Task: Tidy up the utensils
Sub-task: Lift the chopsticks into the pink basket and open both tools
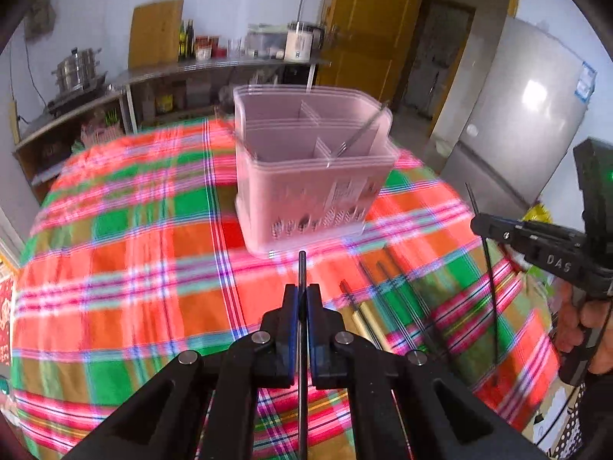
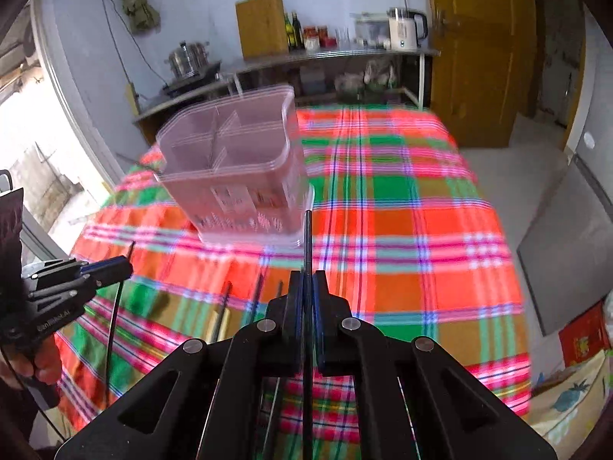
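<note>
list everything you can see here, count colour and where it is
utensil holder: one, translucent pink, divided into compartments, standing on the table
fork: one, metal, leaning inside the holder
chopsticks on the cloth: several, dark with pale ends, lying between holder and grippers; exact count blurred
tablecloth: one, red, green and pink plaid, covering the table
fridge: one, silver, by the door
kettle: one, white, on the steel counter
steel pot: one, on the stove
left hand-held gripper: black, shut on a dark chopstick
right hand-held gripper: black, shut on another dark chopstick
</note>
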`<state>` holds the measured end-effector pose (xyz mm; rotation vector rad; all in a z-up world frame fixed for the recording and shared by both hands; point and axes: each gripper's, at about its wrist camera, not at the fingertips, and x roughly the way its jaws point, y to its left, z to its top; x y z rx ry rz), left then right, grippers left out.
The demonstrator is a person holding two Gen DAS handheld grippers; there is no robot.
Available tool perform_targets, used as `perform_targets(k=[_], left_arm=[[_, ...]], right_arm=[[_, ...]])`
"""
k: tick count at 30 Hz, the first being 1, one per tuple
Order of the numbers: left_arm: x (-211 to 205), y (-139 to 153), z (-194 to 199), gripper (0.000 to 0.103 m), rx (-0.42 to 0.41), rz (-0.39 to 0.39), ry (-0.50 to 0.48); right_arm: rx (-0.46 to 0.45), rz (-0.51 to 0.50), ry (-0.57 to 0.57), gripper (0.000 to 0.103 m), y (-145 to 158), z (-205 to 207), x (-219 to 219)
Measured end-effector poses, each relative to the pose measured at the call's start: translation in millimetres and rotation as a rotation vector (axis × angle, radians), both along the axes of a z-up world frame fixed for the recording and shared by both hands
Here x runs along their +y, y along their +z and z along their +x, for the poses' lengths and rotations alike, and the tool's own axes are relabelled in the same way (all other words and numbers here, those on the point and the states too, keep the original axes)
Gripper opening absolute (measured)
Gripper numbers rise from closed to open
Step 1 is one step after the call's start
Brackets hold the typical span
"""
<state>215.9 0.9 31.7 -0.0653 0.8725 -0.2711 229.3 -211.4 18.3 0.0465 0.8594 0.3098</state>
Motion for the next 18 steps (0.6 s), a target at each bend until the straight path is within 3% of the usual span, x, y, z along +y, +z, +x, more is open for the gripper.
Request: perform_targets(k=[6, 10, 18], left_arm=[[10.8, 57.5, -4.7, 0.004, -0.105, -0.047, 0.005], [13.0, 81.1, -8.6, 0.004, -0.145, -0.062, 0.0], [9.2, 87.4, -10.1, 0.004, -0.154, -0.062, 0.0]], right_arm=[[-0.107, 0.02, -0.016, 0.005, 43.1, -14.4, -6.1], [-0.167, 0.033, -0.032, 0.005, 63.8, -22.3, -7.0], [-0.192, 0.038, -0.033, 0.005, 74.8, -32.5, -6.5]])
